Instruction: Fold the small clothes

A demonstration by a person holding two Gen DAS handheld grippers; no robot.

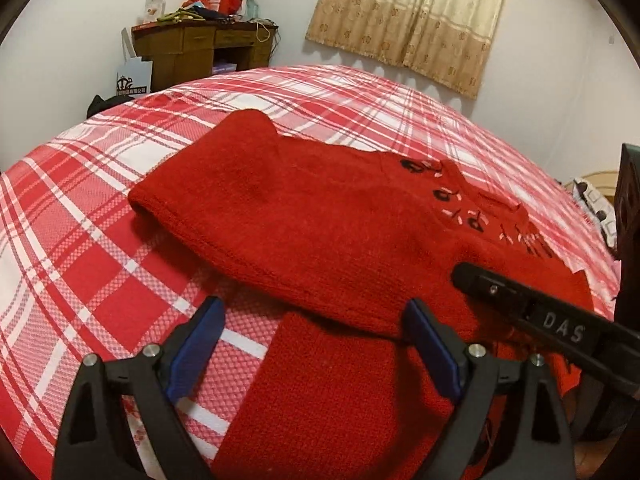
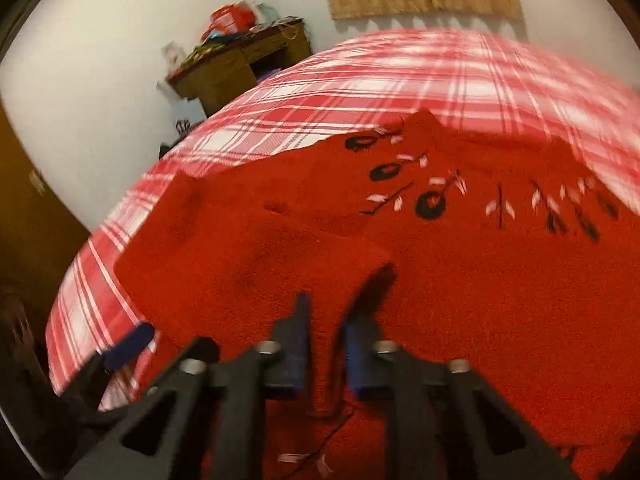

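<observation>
- While the red knitted sweater [image 1: 320, 220] lies spread across the red-and-white plaid bedsheet [image 1: 80, 200], the left gripper [image 1: 316, 344] sits low over its near part, jaws spread wide.
- Between those blue-padded fingers [image 1: 196, 340] runs a ribbed red strip of the sweater, a sleeve or cuff by the look of it; the pads stand either side of it and are not pressed on it.
- A folded flap of the sweater lies over the body of the garment, its rounded edge facing the left side of the bed.
- Black and pink embroidered flowers [image 1: 448, 196] show on the sweater's far right part in the left wrist view.
- Over in the right wrist view, blurred, the right gripper [image 2: 324, 344] has its jaws drawn narrow, and a ridge of red fabric rises between the blue pads [image 2: 294, 344]; it looks pinched there, though the blur leaves the contact itself unclear.
- The right gripper's black body, marked "DAS", reaches in from the right edge of the left view, resting above the sweater.
- The left gripper's blue fingertip peeks in at lower left of the right view.
- Background: a wooden desk [image 1: 200, 52] piled with clutter against the white wall, a beige curtain [image 1: 408, 16] beside it, and a white paper bag [image 1: 134, 76] by the desk.
</observation>
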